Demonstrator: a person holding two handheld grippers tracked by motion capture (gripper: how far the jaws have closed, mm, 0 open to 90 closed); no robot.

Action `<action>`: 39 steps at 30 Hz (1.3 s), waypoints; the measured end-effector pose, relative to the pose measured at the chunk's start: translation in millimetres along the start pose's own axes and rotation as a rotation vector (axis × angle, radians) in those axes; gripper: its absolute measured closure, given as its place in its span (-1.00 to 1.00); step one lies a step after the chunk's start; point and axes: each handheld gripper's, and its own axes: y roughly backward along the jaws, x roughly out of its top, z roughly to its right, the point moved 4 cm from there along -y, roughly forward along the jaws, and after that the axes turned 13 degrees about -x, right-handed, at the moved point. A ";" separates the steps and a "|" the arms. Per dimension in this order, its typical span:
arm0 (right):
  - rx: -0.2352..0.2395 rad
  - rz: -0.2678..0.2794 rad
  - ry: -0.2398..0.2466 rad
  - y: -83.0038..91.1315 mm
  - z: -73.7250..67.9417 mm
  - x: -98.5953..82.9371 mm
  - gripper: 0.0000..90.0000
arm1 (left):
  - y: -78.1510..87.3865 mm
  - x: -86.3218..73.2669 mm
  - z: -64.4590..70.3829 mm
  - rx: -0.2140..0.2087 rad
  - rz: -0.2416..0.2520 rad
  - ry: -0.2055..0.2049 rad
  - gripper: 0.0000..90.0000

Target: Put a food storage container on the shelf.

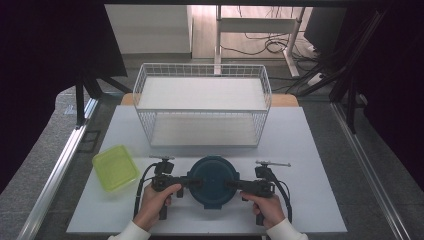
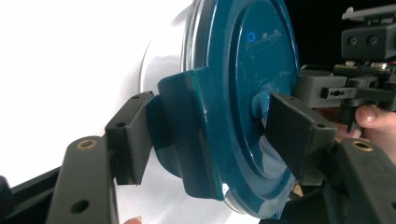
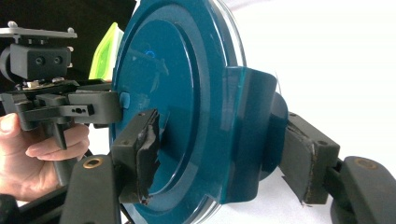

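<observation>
Teal plastic makes up the round container (image 1: 214,181), which sits on the white table (image 1: 310,150) close to the person, right between the two hands. The left gripper (image 1: 192,182) has its jaws squeezed on the side clip (image 2: 187,135) on one edge, and the right gripper (image 1: 234,184) has its jaws squeezed on the clip (image 3: 247,135) on the other edge. It looks hard and shiny, so it may slip. I think it is light but wide, so holding both clips is the safe way to lift it flat. Off to the left lies a green box (image 1: 115,167). Farther back stands a white wire basket (image 1: 202,105) with two shelves.
</observation>
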 end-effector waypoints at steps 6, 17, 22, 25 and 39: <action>-0.005 0.002 0.003 1.7 -1.7 0.2 -0.22 | 1.4 -1.1 3.8 0.010 0.002 -0.010 -0.20; -0.017 0.026 0.004 6.0 -3.6 3.1 -0.19 | 2.1 1.3 10.2 0.028 0.018 -0.033 -0.14; -0.017 0.029 0.017 7.3 -6.2 4.2 -0.19 | 3.4 2.6 12.8 0.034 0.030 -0.044 -0.14; -0.017 0.031 0.022 8.3 -6.2 5.1 -0.19 | 2.9 2.9 13.9 0.034 0.034 -0.048 -0.13; -0.008 0.038 0.049 11.5 -11.6 12.5 -0.19 | 7.5 8.0 20.5 0.044 0.046 -0.070 -0.13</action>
